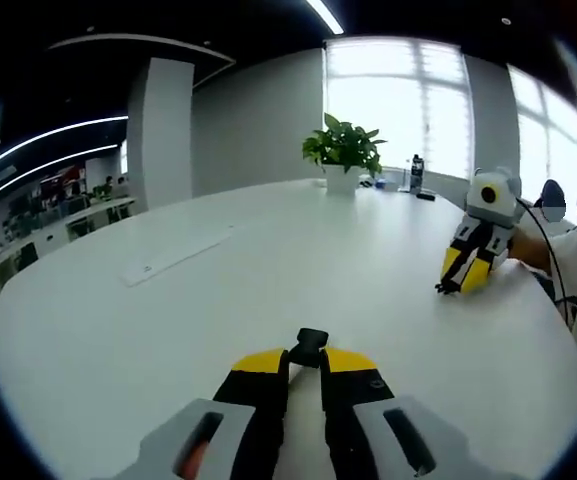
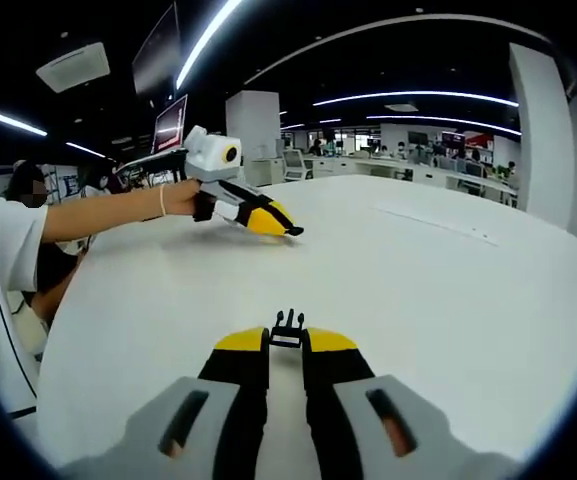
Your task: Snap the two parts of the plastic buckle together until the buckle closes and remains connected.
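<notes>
Two black plastic buckle halves are held well apart over the white round worktop (image 1: 168, 330). The left claw (image 1: 305, 362) is clenched on the socket-shaped buckle half (image 1: 311, 345), whose lower end is hidden between the tips. The right claw (image 2: 287, 340) grips the pronged buckle half (image 2: 288, 328); only its prongs stick out. A green potted plant (image 1: 344, 150) stands far back.

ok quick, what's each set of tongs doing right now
left tongs: closed on the socket half of the buckle
right tongs: closed on the pronged half of the buckle
</notes>
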